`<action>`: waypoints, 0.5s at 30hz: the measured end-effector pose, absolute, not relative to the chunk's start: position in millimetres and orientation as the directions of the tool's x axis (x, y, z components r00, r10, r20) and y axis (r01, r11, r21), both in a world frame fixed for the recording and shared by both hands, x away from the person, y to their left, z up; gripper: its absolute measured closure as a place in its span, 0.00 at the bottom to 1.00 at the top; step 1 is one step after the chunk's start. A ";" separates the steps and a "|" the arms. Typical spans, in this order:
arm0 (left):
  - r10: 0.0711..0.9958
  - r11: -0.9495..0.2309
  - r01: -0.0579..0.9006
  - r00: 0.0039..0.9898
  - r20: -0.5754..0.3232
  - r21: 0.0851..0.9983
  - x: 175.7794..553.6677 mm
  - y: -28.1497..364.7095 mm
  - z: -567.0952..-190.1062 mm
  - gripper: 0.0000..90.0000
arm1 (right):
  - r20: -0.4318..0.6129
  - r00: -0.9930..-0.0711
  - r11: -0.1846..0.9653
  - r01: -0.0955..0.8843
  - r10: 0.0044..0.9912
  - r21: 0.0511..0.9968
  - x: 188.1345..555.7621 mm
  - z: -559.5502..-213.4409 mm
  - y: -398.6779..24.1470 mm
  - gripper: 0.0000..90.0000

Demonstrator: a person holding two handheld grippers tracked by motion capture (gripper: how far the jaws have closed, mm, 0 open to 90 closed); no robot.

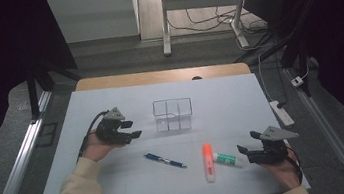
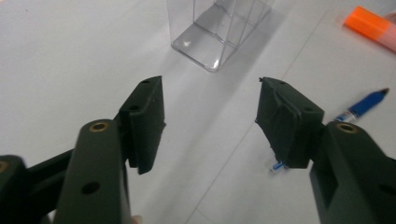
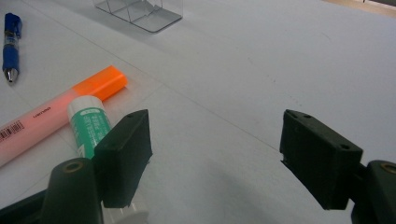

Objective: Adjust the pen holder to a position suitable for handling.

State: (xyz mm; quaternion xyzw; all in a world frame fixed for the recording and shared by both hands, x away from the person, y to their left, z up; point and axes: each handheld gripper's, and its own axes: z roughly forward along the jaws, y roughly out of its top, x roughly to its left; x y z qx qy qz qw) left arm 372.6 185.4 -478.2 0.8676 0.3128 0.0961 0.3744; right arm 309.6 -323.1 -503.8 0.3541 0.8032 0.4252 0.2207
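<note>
My left gripper [image 1: 133, 129] hangs with its jaws parted and nothing between them, the clear plastic divided organiser box [image 1: 173, 114] standing just ahead of its tips and the blue ballpoint pen [image 1: 165, 160] lying near on the white table sheet [image 1: 241, 98], off to its right side. My right gripper [image 1: 244, 151] also gapes empty, its left jaw just beside the green-and-white glue stick [image 3: 90, 127], whose label print is too small to read. The orange highlighter marker [image 3: 60, 111] touches that stick beyond it, carrying a barcode and dark lettering I cannot make out.

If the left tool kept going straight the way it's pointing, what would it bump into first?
Probably the clear plastic organizer. The left tool is open and empty, with bare white table cover before it.
</note>
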 end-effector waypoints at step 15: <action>0.460 -0.657 0.363 0.888 -0.030 0.661 363.6 178.9 -468.3 0.40 | -0.058 -0.655 0.393 0.378 0.753 0.838 309.7 -504.2 -322.3 0.27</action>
